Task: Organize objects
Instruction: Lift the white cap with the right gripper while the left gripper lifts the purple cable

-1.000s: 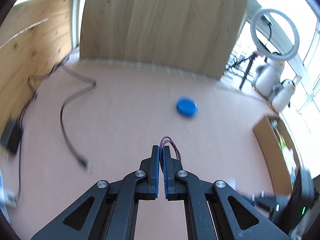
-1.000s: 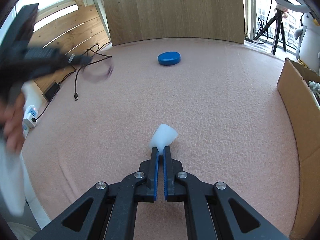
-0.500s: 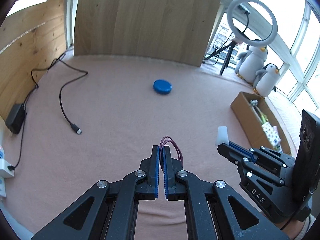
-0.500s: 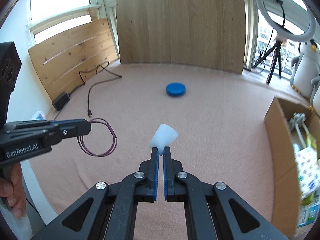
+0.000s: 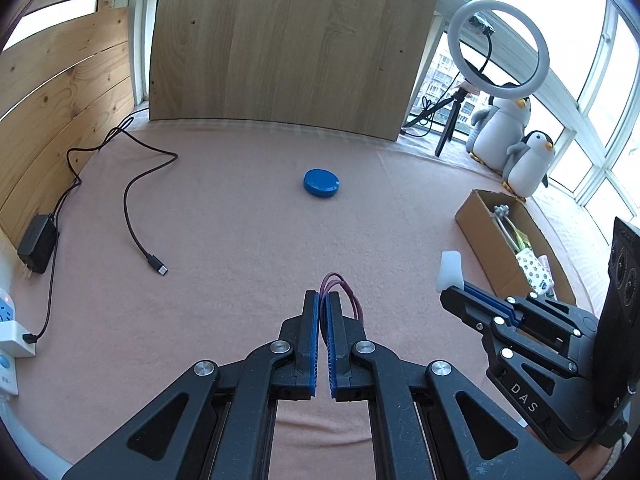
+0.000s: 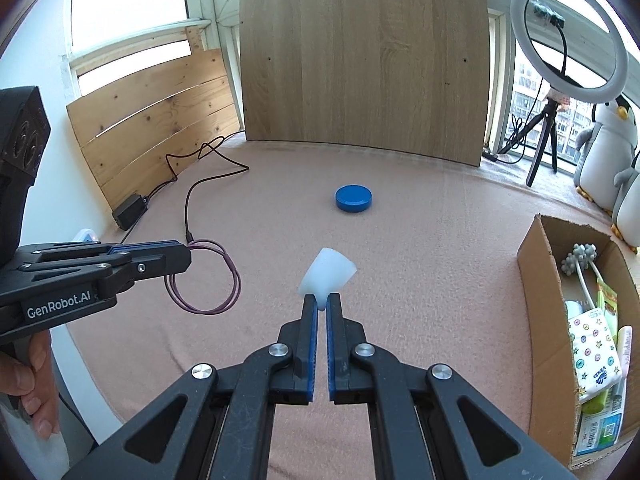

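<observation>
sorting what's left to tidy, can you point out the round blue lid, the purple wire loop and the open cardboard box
round blue lid (image 6: 354,199), right wrist view, top face
purple wire loop (image 6: 236,280), right wrist view, right-hand bend
open cardboard box (image 6: 540,276), right wrist view, left wall

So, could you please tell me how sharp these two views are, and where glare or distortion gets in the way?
Left wrist view: sharp, the blue disc and black cable crisp; the windows at right are blown out white, the wooden board bows from the fisheye. Right wrist view: equally sharp, the white cup in the right claw clear; the upper panes glare, the corners vignette dark.
</observation>
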Demonstrator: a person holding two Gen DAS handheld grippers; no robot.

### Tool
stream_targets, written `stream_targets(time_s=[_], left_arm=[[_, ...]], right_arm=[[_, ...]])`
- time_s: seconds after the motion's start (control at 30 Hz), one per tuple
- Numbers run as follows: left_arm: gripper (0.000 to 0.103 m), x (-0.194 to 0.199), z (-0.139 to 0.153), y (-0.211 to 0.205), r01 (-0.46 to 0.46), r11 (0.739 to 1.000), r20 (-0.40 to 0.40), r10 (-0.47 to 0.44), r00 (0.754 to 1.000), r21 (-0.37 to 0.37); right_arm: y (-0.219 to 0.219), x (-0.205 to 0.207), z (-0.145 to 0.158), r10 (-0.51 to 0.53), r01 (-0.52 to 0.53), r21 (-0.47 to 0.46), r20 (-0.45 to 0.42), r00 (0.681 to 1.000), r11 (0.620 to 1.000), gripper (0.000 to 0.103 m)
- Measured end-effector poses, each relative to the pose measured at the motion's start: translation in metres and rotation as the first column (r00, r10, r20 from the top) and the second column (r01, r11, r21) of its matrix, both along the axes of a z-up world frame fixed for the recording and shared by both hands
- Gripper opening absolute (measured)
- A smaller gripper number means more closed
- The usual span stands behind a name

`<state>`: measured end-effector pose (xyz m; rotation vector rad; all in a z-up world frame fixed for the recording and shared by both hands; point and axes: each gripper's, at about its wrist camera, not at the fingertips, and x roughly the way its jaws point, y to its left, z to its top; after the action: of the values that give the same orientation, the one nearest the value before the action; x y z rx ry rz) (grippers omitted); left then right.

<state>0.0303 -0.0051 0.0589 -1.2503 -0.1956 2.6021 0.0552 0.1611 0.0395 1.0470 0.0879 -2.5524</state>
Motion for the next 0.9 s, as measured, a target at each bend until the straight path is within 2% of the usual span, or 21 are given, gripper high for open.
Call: stream_targets(time_s=[0.57,0.9], left_arm=[[0.003,-0.006,-0.003,0.011,0.034,0.999,0.01,-0.034,0.999,-0.013],[0.003,-0.015,0.0,0.043,0.116,0.993,0.011,-0.116,0.993,-0.018]], right_arm=[[0.015,-0.001,0.006,-0.038,0.038,-0.029,-0.013,0.999,0.999,0.004],[0.038,0.0,0.011,-0.099,0.098,-0.039,-0.026,0.995,0.994,0.004]])
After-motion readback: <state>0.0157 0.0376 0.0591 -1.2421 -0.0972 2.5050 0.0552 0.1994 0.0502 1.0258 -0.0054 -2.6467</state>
